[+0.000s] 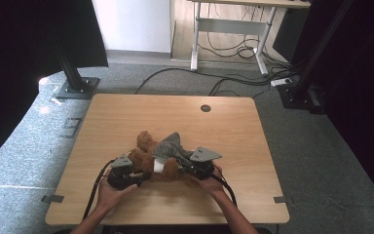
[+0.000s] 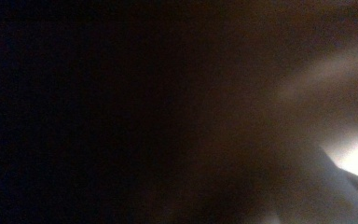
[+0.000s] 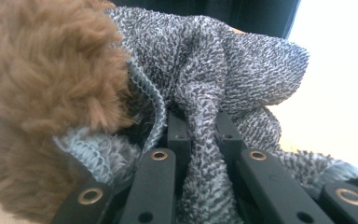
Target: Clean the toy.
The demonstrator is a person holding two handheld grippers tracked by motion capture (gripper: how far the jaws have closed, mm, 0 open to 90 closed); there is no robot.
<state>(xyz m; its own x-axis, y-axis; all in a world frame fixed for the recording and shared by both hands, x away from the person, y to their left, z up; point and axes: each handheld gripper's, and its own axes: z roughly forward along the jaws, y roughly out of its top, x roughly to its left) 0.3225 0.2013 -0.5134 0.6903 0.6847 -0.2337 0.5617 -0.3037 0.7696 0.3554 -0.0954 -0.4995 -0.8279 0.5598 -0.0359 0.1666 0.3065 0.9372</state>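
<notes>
left gripper (image 1: 135, 176): low centre-left of the high view, jaws pushed into the brown fur; how wide they stand I cannot tell.
teddy bear (image 1: 145, 157): lies on the bench (image 1: 107, 122) between both grippers.
knitted garment (image 3: 223, 65): grey, draped over the bear, up and left from the right jaws.
right gripper (image 3: 200, 140): jaws pinched narrow on a fold of the garment.
</notes>
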